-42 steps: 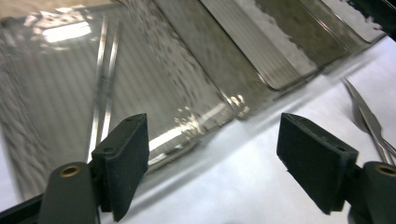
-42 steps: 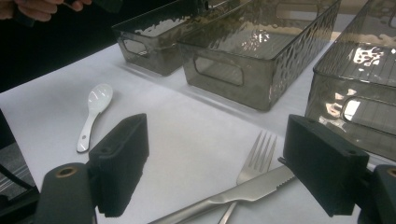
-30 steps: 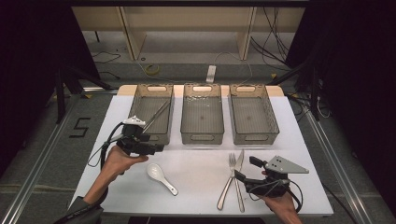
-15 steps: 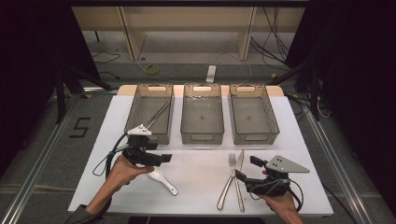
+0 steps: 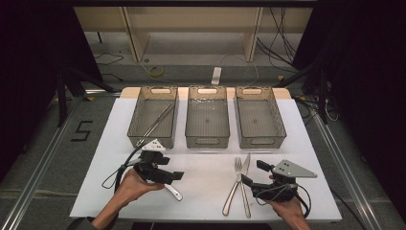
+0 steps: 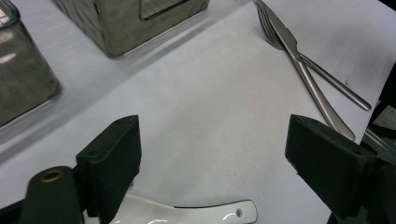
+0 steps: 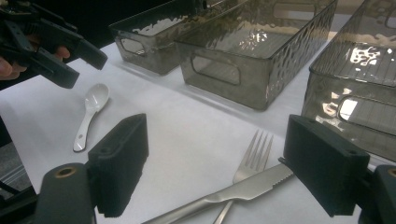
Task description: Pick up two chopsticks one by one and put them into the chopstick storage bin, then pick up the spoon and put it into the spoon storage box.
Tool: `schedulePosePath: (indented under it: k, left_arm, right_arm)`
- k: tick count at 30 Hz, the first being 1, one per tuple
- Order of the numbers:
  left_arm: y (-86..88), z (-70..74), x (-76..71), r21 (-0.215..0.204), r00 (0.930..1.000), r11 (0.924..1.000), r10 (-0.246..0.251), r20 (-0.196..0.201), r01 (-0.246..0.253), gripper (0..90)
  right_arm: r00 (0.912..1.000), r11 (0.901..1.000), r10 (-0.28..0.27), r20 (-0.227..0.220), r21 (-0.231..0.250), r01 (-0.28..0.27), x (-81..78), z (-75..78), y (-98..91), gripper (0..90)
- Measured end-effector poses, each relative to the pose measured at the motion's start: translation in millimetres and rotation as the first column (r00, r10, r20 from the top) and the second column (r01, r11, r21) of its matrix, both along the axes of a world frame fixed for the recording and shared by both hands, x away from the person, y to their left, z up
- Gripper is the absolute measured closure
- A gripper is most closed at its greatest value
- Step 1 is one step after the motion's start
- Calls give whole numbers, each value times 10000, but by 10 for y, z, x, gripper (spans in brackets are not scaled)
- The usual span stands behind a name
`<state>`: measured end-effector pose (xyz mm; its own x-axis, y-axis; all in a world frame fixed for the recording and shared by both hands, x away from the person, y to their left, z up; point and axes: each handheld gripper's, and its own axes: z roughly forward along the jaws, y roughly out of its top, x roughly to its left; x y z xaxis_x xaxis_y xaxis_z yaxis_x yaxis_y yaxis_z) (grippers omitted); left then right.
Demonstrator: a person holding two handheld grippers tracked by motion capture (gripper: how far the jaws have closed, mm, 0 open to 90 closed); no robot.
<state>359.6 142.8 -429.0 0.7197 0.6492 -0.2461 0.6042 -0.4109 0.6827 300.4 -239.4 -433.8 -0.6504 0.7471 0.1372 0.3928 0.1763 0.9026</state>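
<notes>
The left gripper (image 6: 212,158) had its jaws wide, one on each side of the white ceramic soup spoon (image 6: 187,212), whose handle lay on the white table top (image 5: 206,167) between and below them, not yet clamped. One second before, this gripper stood farther back, near the leftmost grey mesh-patterned plastic bin (image 5: 153,117); it had since moved toward the near edge and come down over the spoon. This indicated a pick-up of the spoon as the step in hand, with closing the jaws as the likely next action. The right gripper (image 7: 212,161) remained in place, jaws wide and empty, above the crossed stainless-steel fork (image 7: 250,156) and stainless-steel knife (image 7: 224,193) at the near right. The leftmost bin held thin metal rods (image 5: 155,124).
</notes>
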Motion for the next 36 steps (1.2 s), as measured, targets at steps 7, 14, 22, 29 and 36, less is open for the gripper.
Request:
schedulePosePath:
  k: [7,14,22,29,36]
  left_arm:
    - [-69,-66,-35,277,9988,9988,-398,-283,406,270]
    - [-145,-154,-75,635,9930,9933,-916,-747,964,566]
    - [-246,-259,-120,1343,9817,9770,-1506,-1165,1659,835]
    - [-282,-336,-123,1868,9789,9670,-1478,-1412,1730,885]
    - [-271,-364,-95,2102,9725,9578,-1626,-1666,1961,887]
  right_arm:
    - [10000,10000,17,61,-38,-17,-10,5,-3,230]
    - [10000,10000,-26,42,-33,26,-13,5,-18,231]
    - [9999,9999,30,120,-117,-29,-27,18,7,232]
    - [10000,9999,50,71,-129,-49,-30,15,25,232]
    - [10000,9999,65,61,-125,-65,-27,12,28,232]
